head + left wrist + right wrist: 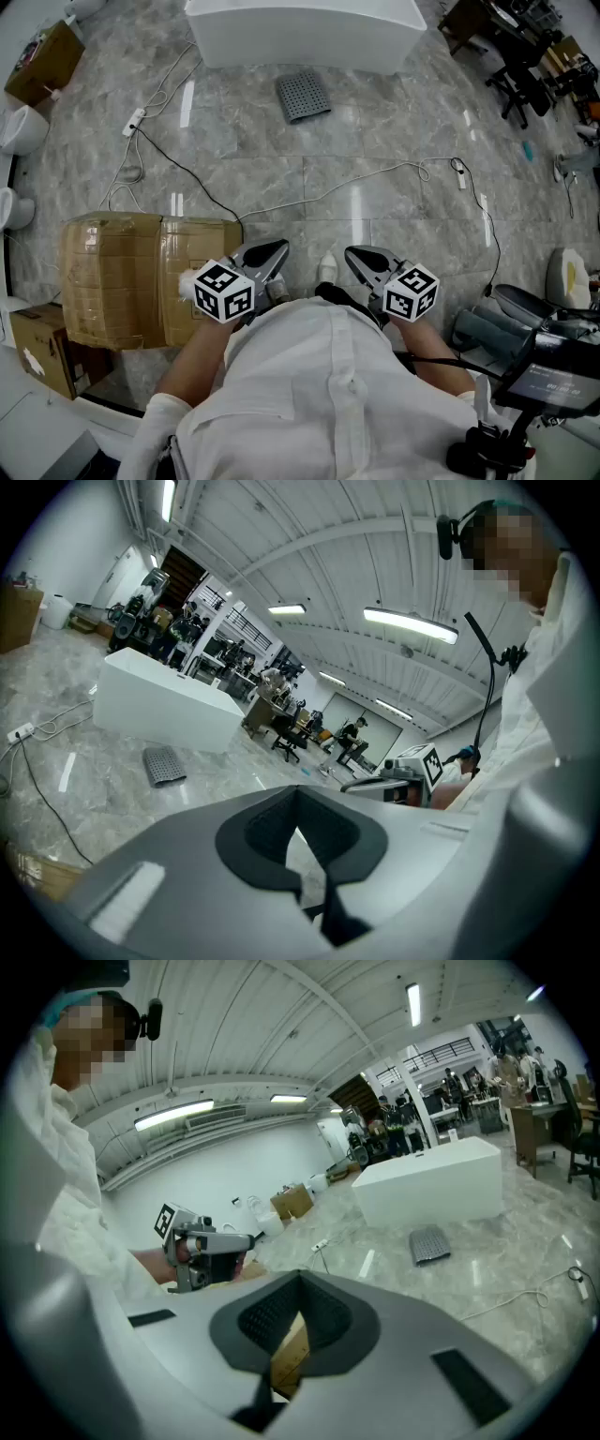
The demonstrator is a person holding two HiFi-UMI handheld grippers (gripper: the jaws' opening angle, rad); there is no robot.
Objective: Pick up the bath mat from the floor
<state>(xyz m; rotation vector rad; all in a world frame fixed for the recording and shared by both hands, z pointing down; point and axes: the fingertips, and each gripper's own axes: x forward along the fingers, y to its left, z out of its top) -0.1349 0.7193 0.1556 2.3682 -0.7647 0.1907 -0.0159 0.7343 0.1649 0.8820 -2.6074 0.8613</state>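
Bath mat (303,96) on floor (375,150), well ahead, left tongs (278,249) and right tongs (353,253) closed, empty, shirt (328,394) hiding elbows.

Just one bath mat (303,96) in front of the white block (305,33). Three cardboard boxes (42,61) (141,281) (37,349) left of it, two power strips (134,120) (459,174), plus a left gripper (270,255) and a right gripper (362,257).

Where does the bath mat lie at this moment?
In the head view the bath mat lies on the floor at top centre, just in front of the white block.
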